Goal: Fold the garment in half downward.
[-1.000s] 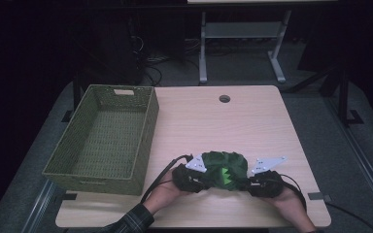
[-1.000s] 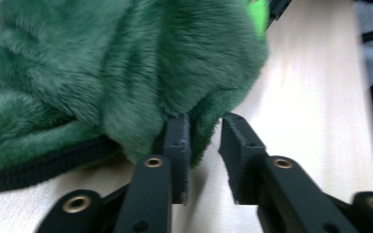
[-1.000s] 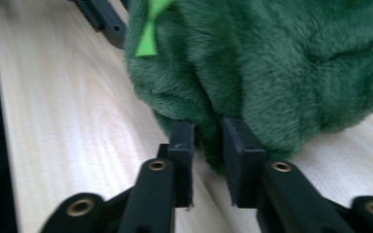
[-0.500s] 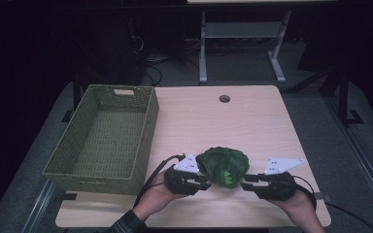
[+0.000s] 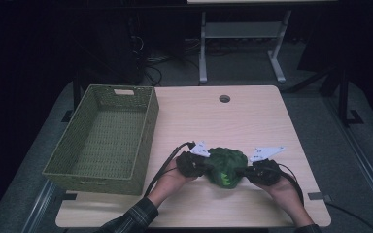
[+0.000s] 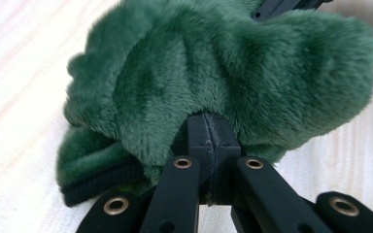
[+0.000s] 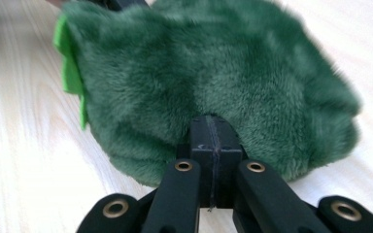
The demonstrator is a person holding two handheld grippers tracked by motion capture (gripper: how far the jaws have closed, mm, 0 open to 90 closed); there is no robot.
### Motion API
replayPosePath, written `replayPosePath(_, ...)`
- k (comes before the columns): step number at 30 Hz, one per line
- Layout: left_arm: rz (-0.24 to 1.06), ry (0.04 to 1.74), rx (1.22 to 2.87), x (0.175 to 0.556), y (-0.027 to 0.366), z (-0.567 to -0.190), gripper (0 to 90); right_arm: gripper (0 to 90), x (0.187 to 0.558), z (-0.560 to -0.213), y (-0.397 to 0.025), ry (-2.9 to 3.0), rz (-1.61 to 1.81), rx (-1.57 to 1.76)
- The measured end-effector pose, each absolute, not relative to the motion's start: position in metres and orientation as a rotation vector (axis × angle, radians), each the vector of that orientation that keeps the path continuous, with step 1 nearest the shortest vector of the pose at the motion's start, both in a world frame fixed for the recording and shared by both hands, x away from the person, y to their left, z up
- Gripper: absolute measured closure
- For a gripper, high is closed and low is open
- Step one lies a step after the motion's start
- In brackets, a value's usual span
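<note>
Woven basket [image 5: 102,141] at 9 o'clock, empty, well apart from action. Left gripper [image 5: 197,165] clenched on green plush garment [image 5: 226,166], jaws pressed flat, pile pinched between. Garment bunched at table [image 5: 252,116] near edge, 6 o'clock. Right gripper [image 5: 256,172] clenched on opposite side. Since 1 s ago: hands slightly wider, bundle raised then lowered. Likely gathering for transfer into basket.

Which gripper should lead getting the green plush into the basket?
Left, probably. Both are shut on the green plush, but the left gripper sits nearer the basket than the right gripper.
</note>
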State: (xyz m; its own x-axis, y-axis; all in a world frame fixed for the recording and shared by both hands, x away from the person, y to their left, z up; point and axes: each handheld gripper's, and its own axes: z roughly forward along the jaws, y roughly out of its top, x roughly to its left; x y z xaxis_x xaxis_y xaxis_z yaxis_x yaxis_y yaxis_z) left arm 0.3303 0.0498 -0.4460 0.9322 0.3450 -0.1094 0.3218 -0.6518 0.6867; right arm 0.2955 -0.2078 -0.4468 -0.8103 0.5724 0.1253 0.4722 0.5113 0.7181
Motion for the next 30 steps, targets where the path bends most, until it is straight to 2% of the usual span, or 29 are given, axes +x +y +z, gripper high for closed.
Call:
replayPosePath(10,0.001,0.462,2.385,0.325,0.049,-0.454,89.7,90.0,0.292,-0.466,-0.206,2.692,1.159,0.938)
replayPosePath(16,-0.005,0.452,2.397,0.323,0.05,-0.455,89.6,90.0,0.29,-0.465,-0.207,2.695,1.147,0.933)
replayPosePath(24,-0.056,0.411,2.353,0.306,0.063,-0.438,89.2,89.8,0.288,-0.436,-0.228,2.571,1.278,0.931)
replayPosePath(30,-0.09,0.341,2.342,0.287,0.055,-0.43,89.5,89.9,0.317,-0.416,-0.229,2.501,1.292,0.916)
